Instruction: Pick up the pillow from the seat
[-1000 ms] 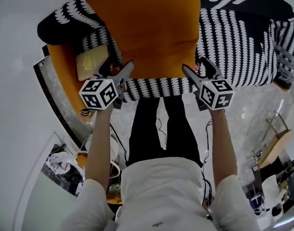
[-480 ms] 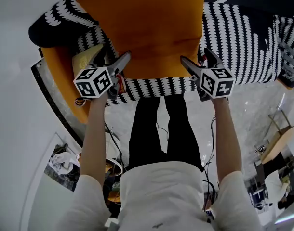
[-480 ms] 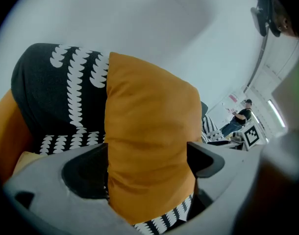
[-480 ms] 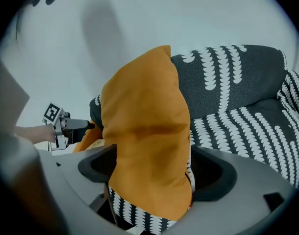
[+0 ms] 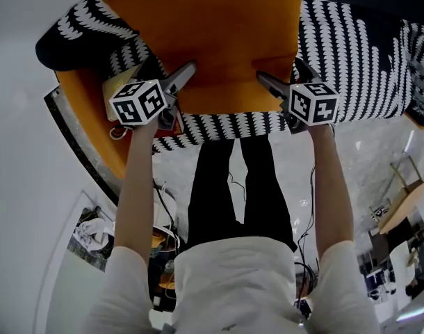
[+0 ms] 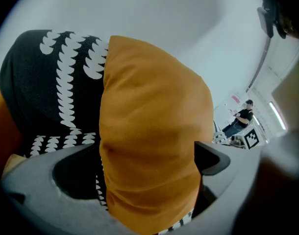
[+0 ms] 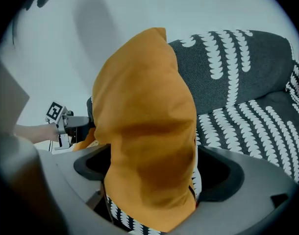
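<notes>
An orange pillow (image 5: 212, 33) lies on the seat of a black sofa with a white leaf pattern (image 5: 351, 54). My left gripper (image 5: 167, 72) is at the pillow's near left corner and my right gripper (image 5: 283, 75) at its near right corner. Both sets of jaws are opening. In the left gripper view the pillow (image 6: 149, 131) fills the gap of the left gripper (image 6: 147, 151), with a dark space beside one jaw. The right gripper view shows the pillow's end (image 7: 144, 121) between the spread jaws of the right gripper (image 7: 152, 153), not pinched.
An orange seat part (image 5: 87, 96) with a small yellowish cushion (image 5: 118, 89) adjoins the sofa on the left. Marble floor (image 5: 365, 165) lies in front of the sofa, with my legs (image 5: 233, 179) close to its edge. A person (image 6: 240, 119) stands far off.
Both grippers have moved forward along the pillow's near corners, and their jaws have spread wider. The pillow still rests on the seat.
</notes>
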Available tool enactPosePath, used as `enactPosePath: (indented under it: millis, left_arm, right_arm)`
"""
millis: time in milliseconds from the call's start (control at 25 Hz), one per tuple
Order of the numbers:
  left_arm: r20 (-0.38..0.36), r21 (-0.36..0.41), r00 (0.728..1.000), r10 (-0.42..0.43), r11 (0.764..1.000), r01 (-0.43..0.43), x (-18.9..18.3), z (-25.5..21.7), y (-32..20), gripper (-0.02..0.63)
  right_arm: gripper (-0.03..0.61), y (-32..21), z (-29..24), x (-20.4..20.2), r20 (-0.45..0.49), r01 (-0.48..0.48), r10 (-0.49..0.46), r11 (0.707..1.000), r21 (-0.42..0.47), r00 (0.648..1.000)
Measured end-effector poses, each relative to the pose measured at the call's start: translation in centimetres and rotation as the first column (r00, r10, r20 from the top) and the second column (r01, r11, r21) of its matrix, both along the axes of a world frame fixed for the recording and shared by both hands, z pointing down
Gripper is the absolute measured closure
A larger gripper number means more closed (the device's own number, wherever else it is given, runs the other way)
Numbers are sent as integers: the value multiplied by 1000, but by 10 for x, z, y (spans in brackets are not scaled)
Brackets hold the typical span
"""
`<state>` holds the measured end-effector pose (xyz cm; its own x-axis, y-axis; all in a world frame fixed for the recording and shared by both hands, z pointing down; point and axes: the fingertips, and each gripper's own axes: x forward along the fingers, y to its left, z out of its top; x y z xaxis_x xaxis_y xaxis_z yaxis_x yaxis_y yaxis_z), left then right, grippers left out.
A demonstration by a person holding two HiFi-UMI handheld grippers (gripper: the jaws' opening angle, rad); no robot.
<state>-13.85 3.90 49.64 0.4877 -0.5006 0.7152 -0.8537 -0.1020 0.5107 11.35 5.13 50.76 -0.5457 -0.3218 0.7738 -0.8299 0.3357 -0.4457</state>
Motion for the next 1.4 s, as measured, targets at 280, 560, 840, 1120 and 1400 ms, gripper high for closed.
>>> enactPosePath:
  millis: [280, 560, 840, 1120, 1400]
  left_arm:
    - [0, -34, 1000, 6, 999, -6, -8, 12, -12, 23]
    - [-37, -6, 998, 53, 999, -54, -2, 7, -33, 23]
    - [-60, -9, 992, 115, 993, -116, 6, 20, -19, 26]
    - [-46, -40, 992, 118, 992, -120, 8, 18, -24, 40]
    - [-42, -34, 991, 124, 991, -126, 15, 15, -23, 162]
  right_arm:
    - [89, -7, 12, -12, -30, 47, -48, 998, -36, 998]
    - [89, -26, 16, -10, -34, 35, -37, 997, -63, 999]
    - [91, -14, 28, -13, -32, 66, -69, 994, -88, 997]
    - [93, -19, 24, -13, -37, 73, -77, 993, -92, 996]
    - [208, -15, 21, -15, -48, 99, -102, 993, -69, 994]
